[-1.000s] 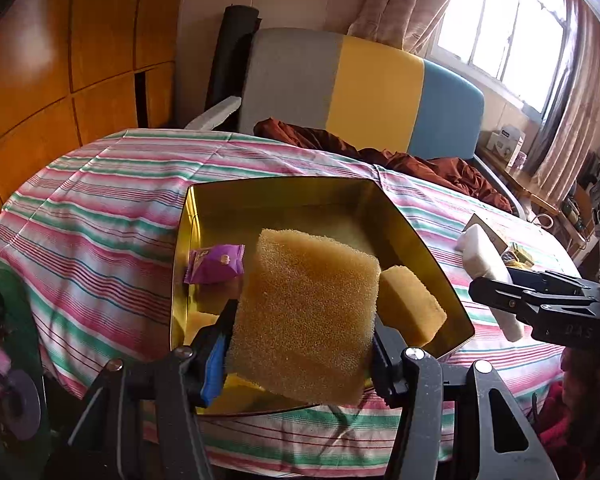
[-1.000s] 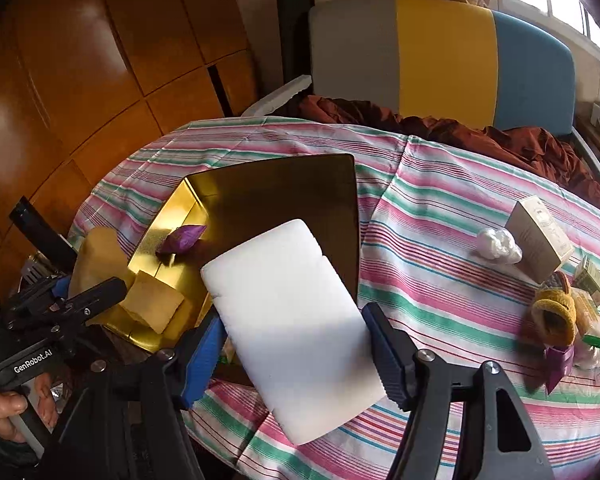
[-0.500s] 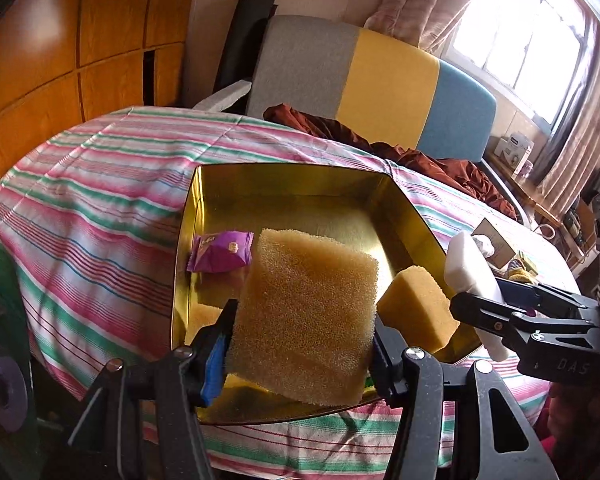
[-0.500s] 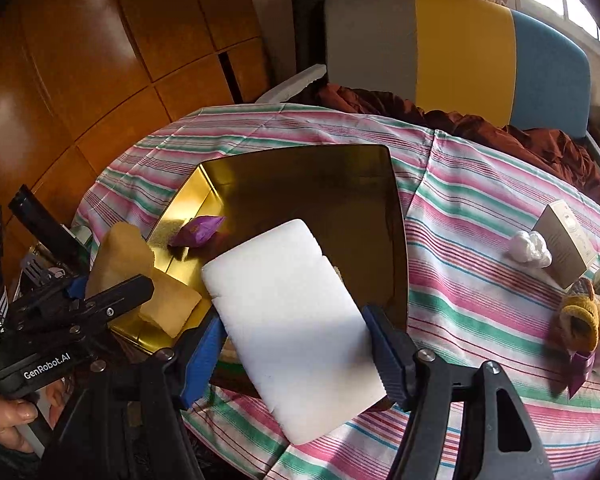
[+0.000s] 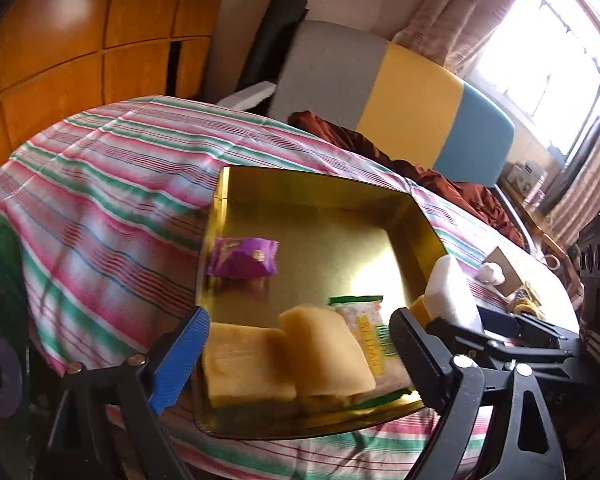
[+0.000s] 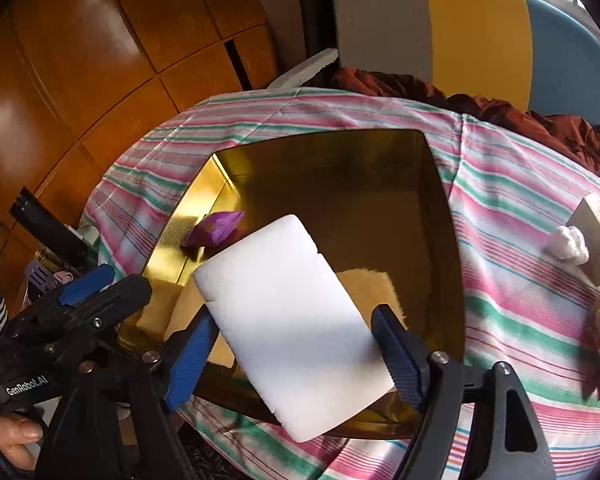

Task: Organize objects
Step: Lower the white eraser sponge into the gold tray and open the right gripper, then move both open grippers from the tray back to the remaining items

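White foam block [image 6: 296, 320], probably light and squashy, sits clamped across its long edges in right gripper [image 6: 296, 356]; left gripper [image 5: 300, 356] gapes empty at tray's [image 5: 320, 188] 6 o'clock.

Two sponges [image 5: 284, 360] side by side in tray [image 5: 220, 216], wrapped snack [image 5: 242, 258] behind them

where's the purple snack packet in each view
Left wrist: purple snack packet lies left of centre, inside the gold tray by its left wall.
Right wrist: the packet sits left of centre, just above the white sponge.
Shared landmark: the gold tray.
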### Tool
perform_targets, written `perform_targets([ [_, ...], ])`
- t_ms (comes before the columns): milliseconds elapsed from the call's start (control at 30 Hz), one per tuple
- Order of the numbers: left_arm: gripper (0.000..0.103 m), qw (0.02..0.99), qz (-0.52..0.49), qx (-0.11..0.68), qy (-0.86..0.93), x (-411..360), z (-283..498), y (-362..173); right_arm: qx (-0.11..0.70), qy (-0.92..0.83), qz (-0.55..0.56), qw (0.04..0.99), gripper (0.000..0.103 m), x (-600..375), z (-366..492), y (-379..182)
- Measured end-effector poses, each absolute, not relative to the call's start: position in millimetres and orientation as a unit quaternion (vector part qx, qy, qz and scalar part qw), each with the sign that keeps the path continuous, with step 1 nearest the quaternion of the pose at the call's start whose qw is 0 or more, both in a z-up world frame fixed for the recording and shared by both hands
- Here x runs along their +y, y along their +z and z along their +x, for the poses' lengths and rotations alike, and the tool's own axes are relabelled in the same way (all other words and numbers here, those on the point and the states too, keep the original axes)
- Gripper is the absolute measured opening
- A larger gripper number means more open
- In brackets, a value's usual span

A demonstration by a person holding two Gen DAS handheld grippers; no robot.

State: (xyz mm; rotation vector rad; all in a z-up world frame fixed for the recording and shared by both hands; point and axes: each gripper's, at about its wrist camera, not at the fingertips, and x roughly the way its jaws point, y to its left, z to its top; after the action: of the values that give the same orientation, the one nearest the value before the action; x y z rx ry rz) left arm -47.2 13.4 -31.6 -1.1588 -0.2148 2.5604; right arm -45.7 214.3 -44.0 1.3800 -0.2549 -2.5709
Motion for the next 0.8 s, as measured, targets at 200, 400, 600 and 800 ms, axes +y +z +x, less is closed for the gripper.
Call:
perform_targets([
  [200, 0.101, 0.132, -0.405, -0.073, 0.902, 3, -46, -36, -0.057, -0.876, 0.466, 0.11, 0.087, 204, -40, -51],
  [400, 0.103, 0.116, -0.395, -0.057, 0.91, 2, -43, -31, -0.045, -0.892, 0.439, 0.1, 0.087, 205, -28, -42],
  [600, 0.103, 0.098, -0.381, -0.029, 0.919, 5, -40, -24, -0.037, -0.91, 0.408, 0.064, 0.087, 214, -15, -27],
  [800, 0.103, 0.108, -0.379, -0.021, 0.919, 11, -37, -19, -0.049, -0.916, 0.398, 0.03, 0.087, 241, -8, -18],
])
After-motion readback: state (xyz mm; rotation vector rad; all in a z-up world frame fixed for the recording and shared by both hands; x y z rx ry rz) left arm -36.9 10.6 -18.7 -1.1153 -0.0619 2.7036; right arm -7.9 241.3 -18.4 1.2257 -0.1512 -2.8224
